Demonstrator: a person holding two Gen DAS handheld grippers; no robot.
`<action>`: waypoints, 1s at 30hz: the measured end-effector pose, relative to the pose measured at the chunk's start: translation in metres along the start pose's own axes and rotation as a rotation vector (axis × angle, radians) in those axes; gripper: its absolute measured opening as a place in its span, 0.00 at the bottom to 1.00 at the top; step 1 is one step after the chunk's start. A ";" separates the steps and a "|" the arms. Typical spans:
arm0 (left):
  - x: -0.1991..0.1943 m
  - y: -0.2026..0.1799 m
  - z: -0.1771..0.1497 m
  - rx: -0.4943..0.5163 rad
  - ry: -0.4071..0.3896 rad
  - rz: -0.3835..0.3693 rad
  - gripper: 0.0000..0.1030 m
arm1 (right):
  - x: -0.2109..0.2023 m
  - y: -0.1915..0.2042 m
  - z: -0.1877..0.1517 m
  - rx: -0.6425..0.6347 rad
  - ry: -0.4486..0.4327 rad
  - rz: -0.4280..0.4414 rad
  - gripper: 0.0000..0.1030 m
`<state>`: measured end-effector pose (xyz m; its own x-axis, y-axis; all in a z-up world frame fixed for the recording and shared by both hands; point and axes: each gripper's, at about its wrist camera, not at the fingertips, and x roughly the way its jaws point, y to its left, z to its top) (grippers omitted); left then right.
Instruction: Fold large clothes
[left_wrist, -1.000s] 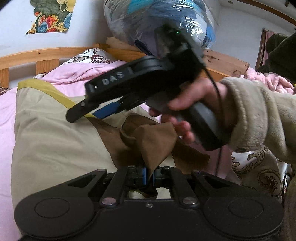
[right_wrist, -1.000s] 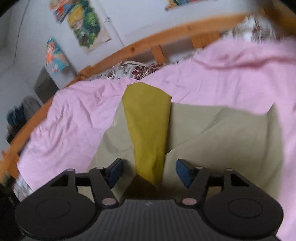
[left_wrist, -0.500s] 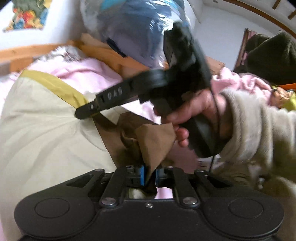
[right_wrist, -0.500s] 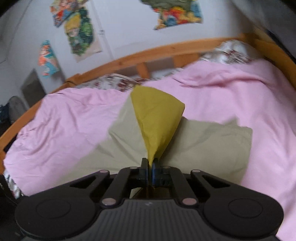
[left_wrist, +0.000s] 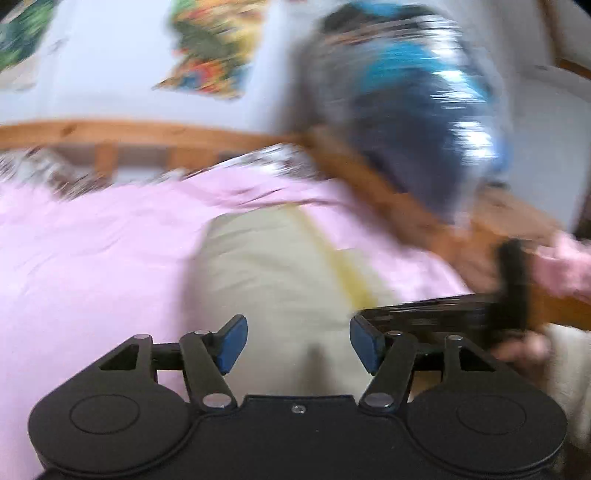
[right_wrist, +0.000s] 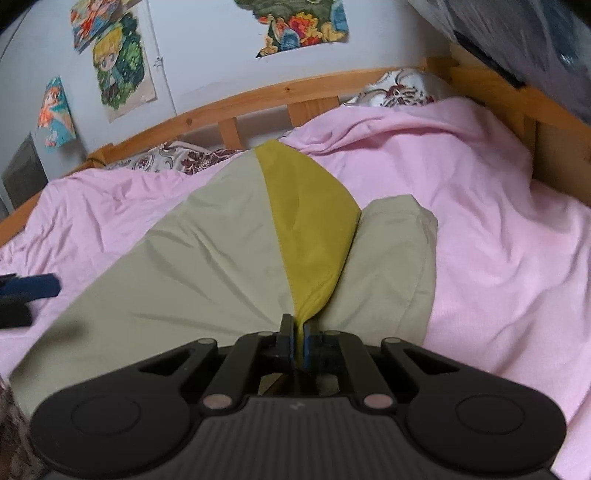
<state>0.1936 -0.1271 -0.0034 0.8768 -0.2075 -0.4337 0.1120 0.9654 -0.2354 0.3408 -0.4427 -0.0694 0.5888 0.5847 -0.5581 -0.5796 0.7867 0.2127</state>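
Observation:
A large beige garment (right_wrist: 184, 280) with a mustard-yellow panel (right_wrist: 306, 221) lies on the pink sheet (right_wrist: 498, 240). My right gripper (right_wrist: 299, 343) is shut on the lower tip of the yellow panel, and the cloth rises from its pads in a fan. The left wrist view is blurred. There my left gripper (left_wrist: 299, 343) has its jaws opening, with nothing pinched between the blue pads (left_wrist: 234, 341); the beige garment (left_wrist: 273, 280) lies beyond them. The right gripper (left_wrist: 436, 312) and the hand (left_wrist: 524, 347) holding it sit just to the right. A left fingertip (right_wrist: 31, 288) shows at the right view's left edge.
A wooden bed frame (right_wrist: 295, 92) runs along the far side and the right. Floral pillows (right_wrist: 399, 90) lie against it. A big plastic-wrapped bundle (left_wrist: 406, 122) sits on the frame's corner. Posters (right_wrist: 118, 62) hang on the wall.
My left gripper let go of the brown cloth, opened and swung away to the left. My right gripper closed on the yellow panel and has drawn it up.

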 end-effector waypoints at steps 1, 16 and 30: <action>0.006 0.008 -0.002 -0.023 0.024 0.021 0.62 | 0.000 0.001 0.000 -0.006 -0.002 -0.005 0.06; 0.067 0.039 -0.027 -0.144 0.166 -0.015 0.72 | -0.010 0.028 0.023 -0.233 -0.065 -0.128 0.54; 0.075 0.048 -0.030 -0.213 0.176 -0.026 0.78 | 0.099 0.084 0.081 -0.482 -0.040 0.002 0.58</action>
<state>0.2503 -0.1009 -0.0731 0.7782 -0.2740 -0.5651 0.0164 0.9084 -0.4179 0.3960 -0.3033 -0.0418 0.6032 0.6007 -0.5247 -0.7702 0.6096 -0.1875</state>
